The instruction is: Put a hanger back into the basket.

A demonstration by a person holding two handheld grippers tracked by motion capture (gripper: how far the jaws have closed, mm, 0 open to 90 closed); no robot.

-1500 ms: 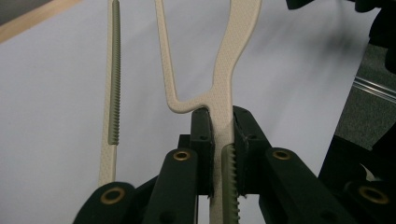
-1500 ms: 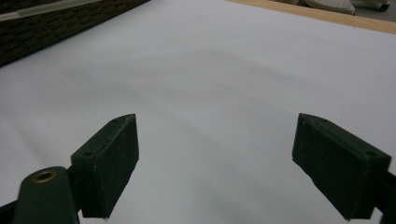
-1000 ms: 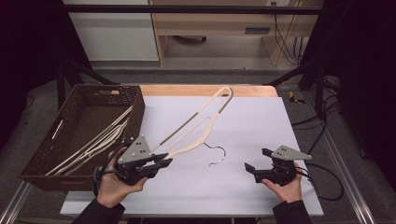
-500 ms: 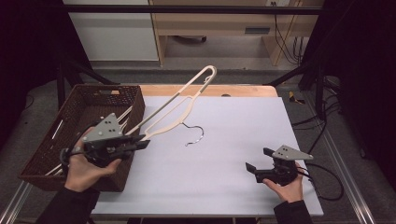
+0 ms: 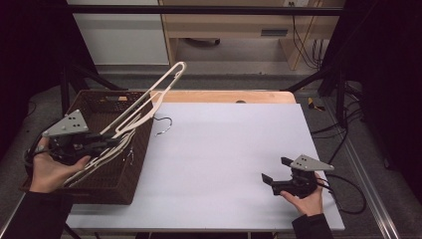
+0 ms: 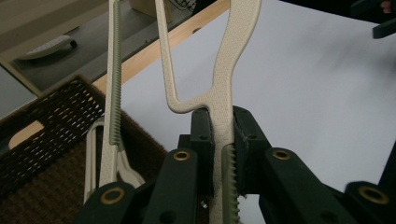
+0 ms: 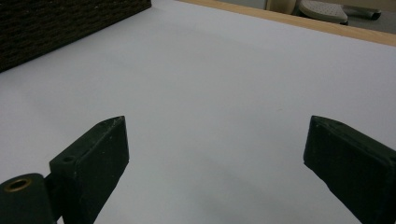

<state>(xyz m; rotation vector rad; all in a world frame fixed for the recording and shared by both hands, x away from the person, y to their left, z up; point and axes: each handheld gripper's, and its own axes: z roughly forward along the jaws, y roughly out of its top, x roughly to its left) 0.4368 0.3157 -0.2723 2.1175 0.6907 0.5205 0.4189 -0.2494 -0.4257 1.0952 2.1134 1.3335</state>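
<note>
A cream plastic clothes hanger [image 5: 149, 98] [image 6: 229, 93] with a dark wire hook [image 5: 163, 124] is lifted over the right rim of the brown wicker basket [image 5: 92, 102], its far end tilted up toward the back. My left gripper [image 5: 115, 141] [image 6: 223, 126] is shut on one arm of that hanger, the pads pressing its flat bar from both sides. More cream hangers [image 5: 102, 159] lie inside the basket below it. My right gripper [image 5: 272, 172] [image 7: 215, 154] rests near the table's front right, jaws wide open with nothing between them.
The white table top [image 5: 229, 149] has a wooden strip [image 5: 224, 97] along its far edge. The basket [image 7: 60, 18] stands at the table's left side. Cables [image 5: 348, 194] trail off the right edge. A pale cabinet [image 5: 119, 30] and a wooden bench stand behind the table.
My left gripper has carried the hanger leftward and up, from above the table to over the basket. The right gripper has stayed put.
</note>
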